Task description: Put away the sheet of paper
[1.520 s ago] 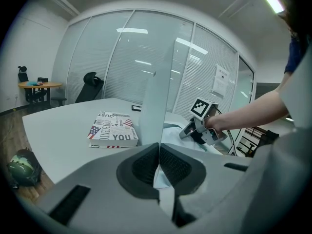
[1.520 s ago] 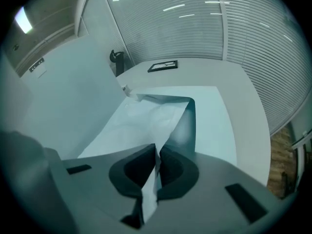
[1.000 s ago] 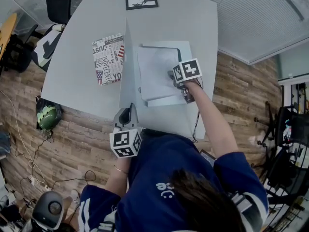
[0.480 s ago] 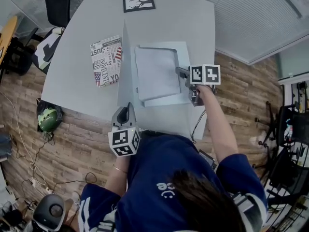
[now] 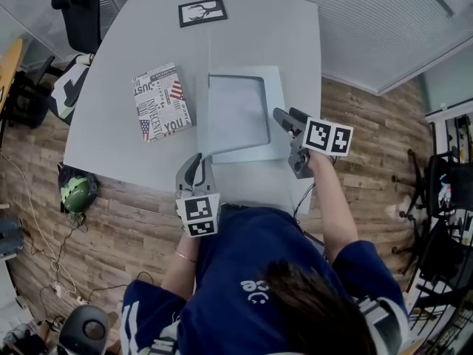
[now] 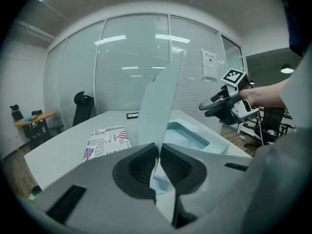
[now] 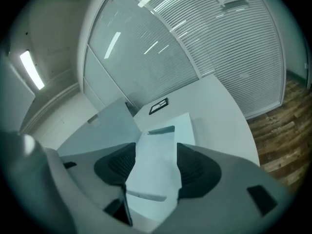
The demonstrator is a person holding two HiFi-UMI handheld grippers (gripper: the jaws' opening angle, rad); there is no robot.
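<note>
A pale blue folder (image 5: 275, 109) lies opened on the grey table (image 5: 111, 135), and the white sheet of paper (image 5: 236, 117) rests inside it. My left gripper (image 5: 196, 170) is shut on the near edge of the folder's cover (image 6: 163, 96), which stands upright, edge-on in the head view. My right gripper (image 5: 287, 117) hangs just right of the folder, above its right edge. Its jaws stand wide and are closing, with nothing between them. In the right gripper view the sheet (image 7: 157, 177) shows below, beyond the jaws.
A book with a flag-and-newsprint cover (image 5: 161, 102) lies left of the folder. A small black-framed picture (image 5: 202, 12) sits at the table's far edge. A black chair (image 5: 74, 6) stands at the far left. The table's right edge borders wood floor.
My right gripper has pulled back off the sheet to the right and its jaws have opened. The sheet lies flat in the folder. My left gripper still holds the cover upright.
</note>
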